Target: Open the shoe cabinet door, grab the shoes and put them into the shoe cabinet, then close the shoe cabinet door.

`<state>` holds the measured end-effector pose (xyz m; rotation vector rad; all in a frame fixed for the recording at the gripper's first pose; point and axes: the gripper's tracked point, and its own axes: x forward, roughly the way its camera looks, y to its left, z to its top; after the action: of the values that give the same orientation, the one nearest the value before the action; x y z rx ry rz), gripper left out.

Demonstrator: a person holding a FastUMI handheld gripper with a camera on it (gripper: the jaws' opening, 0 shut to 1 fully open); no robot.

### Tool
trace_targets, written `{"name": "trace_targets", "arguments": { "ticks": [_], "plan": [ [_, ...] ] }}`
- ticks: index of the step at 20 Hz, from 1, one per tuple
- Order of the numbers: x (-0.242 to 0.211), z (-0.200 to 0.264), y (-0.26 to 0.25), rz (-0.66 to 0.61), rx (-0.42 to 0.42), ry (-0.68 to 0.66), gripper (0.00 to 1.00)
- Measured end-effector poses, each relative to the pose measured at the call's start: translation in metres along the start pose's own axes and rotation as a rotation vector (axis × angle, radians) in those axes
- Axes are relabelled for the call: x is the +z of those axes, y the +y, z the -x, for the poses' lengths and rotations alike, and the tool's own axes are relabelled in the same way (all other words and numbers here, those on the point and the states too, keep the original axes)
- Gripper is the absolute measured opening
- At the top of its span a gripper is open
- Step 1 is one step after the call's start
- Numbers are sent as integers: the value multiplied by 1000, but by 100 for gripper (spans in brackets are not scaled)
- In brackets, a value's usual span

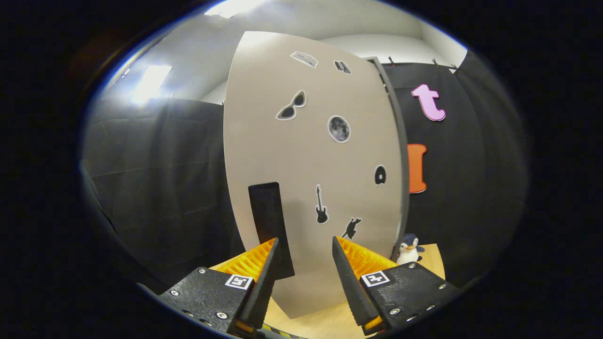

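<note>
The shoe cabinet door [311, 165] is a tall beige panel with several small stickers, standing right in front of me. A dark upright handle [269, 226] is fixed near the door's left edge, low down. My gripper [304, 245] is open, its fingers apart with nothing between them. The left finger [264, 263] is just in front of the handle's lower part; the right finger [346, 268] lies to the right of it. Past the door's right edge the grey cabinet side [400, 155] shows as a thin strip.
A small penguin toy [409, 249] stands on the light wooden surface [325, 322] at the door's lower right. Black cloth walls close the booth on the left and right. White ceiling with bright lights lies above.
</note>
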<state>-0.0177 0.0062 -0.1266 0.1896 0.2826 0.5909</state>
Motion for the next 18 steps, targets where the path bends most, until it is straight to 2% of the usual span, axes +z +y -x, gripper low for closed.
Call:
{"name": "trace_targets", "arguments": {
  "ticks": [3, 7, 10, 18],
  "plan": [
    [-2, -41, 20, 21, 18, 13, 72],
    [-12, -91, 21, 63, -51, 42, 73],
    [-18, -123, 22, 30, -69, 61, 73],
    [-14, -153, 21, 17, -190, 48, 73]
  ]
}}
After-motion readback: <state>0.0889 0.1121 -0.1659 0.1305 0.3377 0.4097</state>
